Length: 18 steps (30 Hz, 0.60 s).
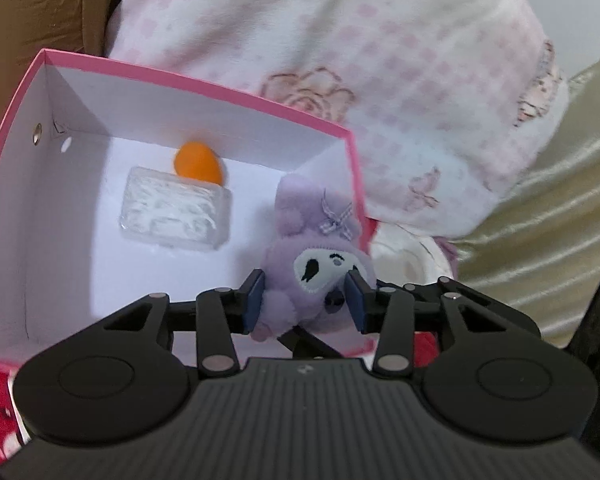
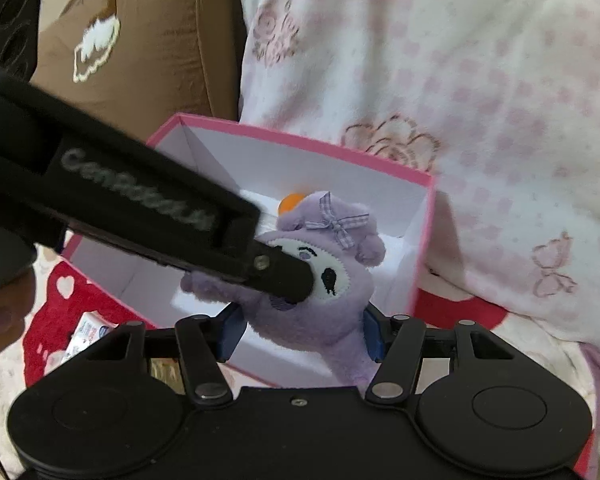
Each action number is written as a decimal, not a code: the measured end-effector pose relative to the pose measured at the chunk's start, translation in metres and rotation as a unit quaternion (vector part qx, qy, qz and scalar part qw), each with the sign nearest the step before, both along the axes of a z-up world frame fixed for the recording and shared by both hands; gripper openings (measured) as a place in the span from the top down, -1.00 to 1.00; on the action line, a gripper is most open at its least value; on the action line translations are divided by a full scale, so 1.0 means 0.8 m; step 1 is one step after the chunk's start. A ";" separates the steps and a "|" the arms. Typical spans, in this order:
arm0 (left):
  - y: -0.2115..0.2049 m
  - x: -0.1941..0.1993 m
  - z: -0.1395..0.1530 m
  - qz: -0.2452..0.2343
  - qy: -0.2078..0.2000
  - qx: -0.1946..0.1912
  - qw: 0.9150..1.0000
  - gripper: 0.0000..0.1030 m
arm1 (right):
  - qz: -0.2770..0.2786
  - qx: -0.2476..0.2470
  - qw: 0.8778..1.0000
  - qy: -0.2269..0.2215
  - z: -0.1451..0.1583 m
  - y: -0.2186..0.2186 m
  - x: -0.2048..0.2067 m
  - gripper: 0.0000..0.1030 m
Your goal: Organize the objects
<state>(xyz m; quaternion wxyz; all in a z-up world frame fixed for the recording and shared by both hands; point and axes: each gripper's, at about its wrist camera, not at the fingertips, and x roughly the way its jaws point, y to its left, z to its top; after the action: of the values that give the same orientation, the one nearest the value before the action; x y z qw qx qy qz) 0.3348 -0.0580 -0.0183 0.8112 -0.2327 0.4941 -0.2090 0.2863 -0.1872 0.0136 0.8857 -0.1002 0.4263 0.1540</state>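
A purple plush toy (image 1: 300,240) with a white face and a checked bow hangs over the near right part of an open pink box (image 1: 204,90) with a white inside. My left gripper (image 1: 306,300) is shut on the plush's head. My right gripper (image 2: 300,330) is shut on the plush's (image 2: 320,312) lower body from below. The left gripper's arm (image 2: 140,208) crosses the right wrist view from the left. Inside the box lie a clear plastic packet (image 1: 176,212) and an orange ball (image 1: 199,162).
A white and pink flowered blanket (image 1: 380,60) is heaped behind and right of the box. A brown cushion (image 2: 140,40) stands at the back left. A red and white heart cloth (image 2: 60,292) lies under the box, with a small carton (image 2: 86,336) on it.
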 end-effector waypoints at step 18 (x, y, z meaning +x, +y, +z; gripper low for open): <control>0.012 0.058 -0.081 0.051 0.029 -0.035 0.998 0.20 | 0.040 -0.103 0.994 0.024 -0.066 0.031 0.073 -0.16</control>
<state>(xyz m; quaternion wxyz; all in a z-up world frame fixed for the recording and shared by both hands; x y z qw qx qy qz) 0.3815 -0.0486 -0.0828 0.7976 -0.2922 0.4967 -0.1779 0.3444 -0.1621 -0.0395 0.8532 -0.2046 0.4568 0.1471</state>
